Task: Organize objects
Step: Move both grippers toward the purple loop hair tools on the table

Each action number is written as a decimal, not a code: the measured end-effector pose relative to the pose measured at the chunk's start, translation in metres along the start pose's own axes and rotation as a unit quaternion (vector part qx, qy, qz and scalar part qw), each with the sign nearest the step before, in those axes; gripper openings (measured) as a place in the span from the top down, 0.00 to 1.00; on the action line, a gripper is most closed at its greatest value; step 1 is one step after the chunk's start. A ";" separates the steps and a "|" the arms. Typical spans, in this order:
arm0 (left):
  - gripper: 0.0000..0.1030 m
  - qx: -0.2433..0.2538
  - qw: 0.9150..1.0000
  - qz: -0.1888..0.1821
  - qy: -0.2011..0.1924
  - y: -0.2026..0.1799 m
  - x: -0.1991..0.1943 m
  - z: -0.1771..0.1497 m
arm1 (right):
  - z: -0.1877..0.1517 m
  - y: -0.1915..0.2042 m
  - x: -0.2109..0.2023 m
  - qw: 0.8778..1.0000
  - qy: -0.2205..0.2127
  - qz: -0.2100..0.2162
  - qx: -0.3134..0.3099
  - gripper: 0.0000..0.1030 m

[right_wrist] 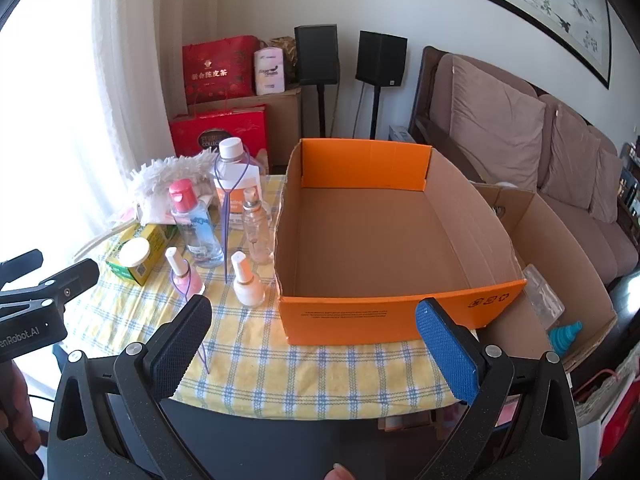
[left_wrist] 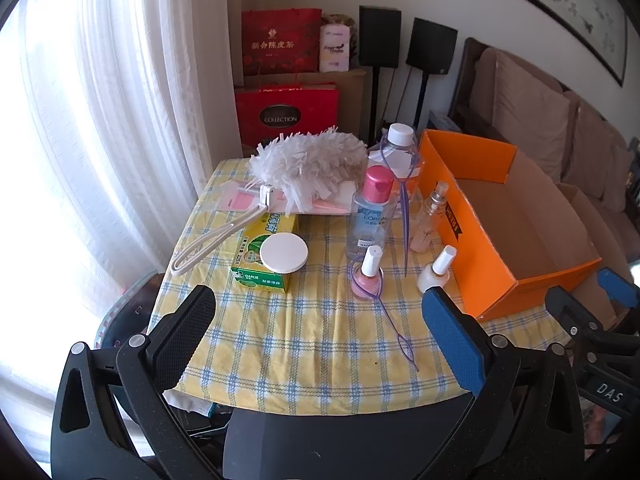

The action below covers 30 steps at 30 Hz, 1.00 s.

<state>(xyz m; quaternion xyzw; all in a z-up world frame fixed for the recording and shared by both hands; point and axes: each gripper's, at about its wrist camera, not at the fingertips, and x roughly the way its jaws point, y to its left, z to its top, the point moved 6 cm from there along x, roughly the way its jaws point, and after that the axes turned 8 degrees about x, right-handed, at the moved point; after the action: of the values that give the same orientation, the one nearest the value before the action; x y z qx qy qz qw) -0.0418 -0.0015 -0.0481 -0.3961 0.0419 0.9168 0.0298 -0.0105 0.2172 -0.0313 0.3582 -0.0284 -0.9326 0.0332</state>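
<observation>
In the left wrist view, the left gripper (left_wrist: pixel 320 320) was held with fingers apart above the near bench (left_wrist: pixel 280 340); bottles were grouped left of the orange box (left_wrist: pixel 516 236).

In the right wrist view, the right gripper (right_wrist: pixel 316 336) was held spread, nothing gripped, near the orange box (right_wrist: pixel 360 320).

left wrist view: looks from the near edge of the counter (left_wrist: pixel 320 360), high and tilted down, facing the curtain and far wall; left tool (left_wrist: pixel 320 320) fills the bottom of the frame.
right wrist view: same near edge, set further right, facing the orange box (right_wrist: pixel 360 320) at frame centre, close; right tool (right_wrist: pixel 316 344) at the bottom.
shared: bottles, orange box (left_wrist: pixel 520 288), checked counter (right_wrist: pixel 320 380), red bags, speakers, sofa.
cross-view: right tool (left_wrist: pixel 592 300) at lower right of left view; left tool (right_wrist: pixel 44 280) at left edge of right view.
</observation>
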 end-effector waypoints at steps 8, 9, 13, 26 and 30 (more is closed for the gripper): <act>0.00 0.004 1.000 -0.001 0.001 -0.001 0.002 -0.001 | 0.001 -0.002 -0.001 1.000 0.002 0.006 0.003 0.00; 0.00 0.005 1.000 -0.001 0.001 -0.001 0.002 -0.001 | 0.001 -0.002 -0.001 1.000 0.002 0.009 0.004 0.00; 0.00 0.007 1.000 -0.019 -0.012 -0.001 0.002 -0.003 | 0.002 -0.002 0.001 0.999 0.011 0.030 0.006 0.00; 0.00 -0.009 0.998 -0.065 -0.001 0.003 0.021 -0.012 | 0.019 0.014 0.012 0.998 0.008 0.063 -0.022 0.20; 0.00 -0.011 0.998 -0.061 0.003 0.005 0.027 -0.011 | 0.024 0.022 0.022 0.996 0.018 0.082 -0.025 0.28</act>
<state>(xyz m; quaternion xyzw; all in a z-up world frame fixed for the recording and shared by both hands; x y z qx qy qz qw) -0.0523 -0.0067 -0.0748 -0.4011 0.0082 0.9124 0.0811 -0.0421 0.1942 -0.0268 0.3707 -0.0335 -0.9205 0.1186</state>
